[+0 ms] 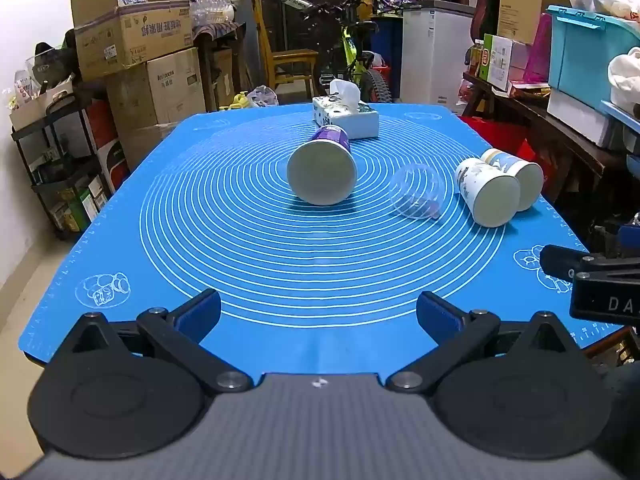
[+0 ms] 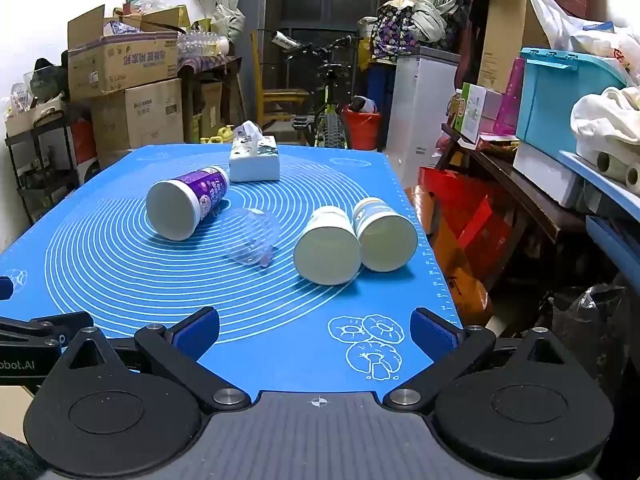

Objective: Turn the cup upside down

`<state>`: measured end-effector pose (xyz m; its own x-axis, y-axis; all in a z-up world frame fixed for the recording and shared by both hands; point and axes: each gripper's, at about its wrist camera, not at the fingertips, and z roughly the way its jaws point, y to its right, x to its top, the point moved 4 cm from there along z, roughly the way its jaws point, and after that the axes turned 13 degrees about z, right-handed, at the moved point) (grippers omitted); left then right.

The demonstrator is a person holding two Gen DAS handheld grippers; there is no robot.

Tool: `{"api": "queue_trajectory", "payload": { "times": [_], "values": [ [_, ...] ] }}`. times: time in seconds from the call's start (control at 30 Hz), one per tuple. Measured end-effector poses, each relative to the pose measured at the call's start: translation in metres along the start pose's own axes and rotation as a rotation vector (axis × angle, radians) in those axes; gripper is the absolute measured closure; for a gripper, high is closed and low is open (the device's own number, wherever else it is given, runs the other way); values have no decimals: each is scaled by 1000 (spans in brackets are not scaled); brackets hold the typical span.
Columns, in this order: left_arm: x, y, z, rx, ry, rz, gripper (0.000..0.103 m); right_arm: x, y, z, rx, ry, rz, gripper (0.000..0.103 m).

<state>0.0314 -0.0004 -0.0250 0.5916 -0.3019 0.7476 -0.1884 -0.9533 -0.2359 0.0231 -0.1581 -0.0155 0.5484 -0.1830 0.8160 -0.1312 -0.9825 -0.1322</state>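
Several cups lie on their sides on the blue mat (image 1: 280,272). A purple-and-white cup (image 1: 322,170) lies at the middle, its mouth toward me; it also shows in the right wrist view (image 2: 184,206). A clear plastic cup (image 1: 418,192) (image 2: 250,236) lies to its right. Two white printed cups (image 1: 488,192) (image 1: 518,178) lie side by side at the right; in the right wrist view they are nearer (image 2: 328,246) (image 2: 384,240). My left gripper (image 1: 318,314) is open and empty over the mat's near edge. My right gripper (image 2: 316,330) is open and empty, near the mat's right front corner.
A white tissue box (image 1: 346,116) (image 2: 255,160) stands at the mat's far end. Cardboard boxes (image 1: 132,36) and shelves stand on the left, a cluttered bench with a blue bin (image 2: 560,96) on the right, and a bicycle (image 1: 352,56) behind the table.
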Motion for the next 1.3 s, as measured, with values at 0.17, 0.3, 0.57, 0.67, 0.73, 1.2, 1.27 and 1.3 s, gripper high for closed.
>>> {"api": "queue_trajectory", "payload": {
  "times": [0.17, 0.3, 0.57, 0.67, 0.73, 1.2, 1.27, 1.3],
  "values": [
    [1, 4, 1, 4, -9, 8, 0, -1, 1, 1, -2, 0, 1, 2],
    [1, 2, 2, -4, -8, 1, 0, -1, 0, 1, -6, 1, 3, 2],
    [-1, 2, 1, -2, -3, 3, 0, -1, 3, 3, -6, 1, 1, 2],
    [-1, 2, 0, -2, -1, 10, 0, -2, 2, 3, -7, 2, -1, 2],
    [-1, 2, -1, 0, 2, 15, 0, -1, 3, 3, -8, 2, -1, 2],
    [2, 5, -2, 2, -1, 17, 0, -1, 5, 2, -20, -3, 1, 2],
    [2, 4, -2, 1, -1, 17, 0, -2, 4, 2, -20, -3, 1, 2],
    [2, 5, -2, 2, -1, 17, 0, -2, 5, 2, -19, -3, 0, 2]
  ]
}}
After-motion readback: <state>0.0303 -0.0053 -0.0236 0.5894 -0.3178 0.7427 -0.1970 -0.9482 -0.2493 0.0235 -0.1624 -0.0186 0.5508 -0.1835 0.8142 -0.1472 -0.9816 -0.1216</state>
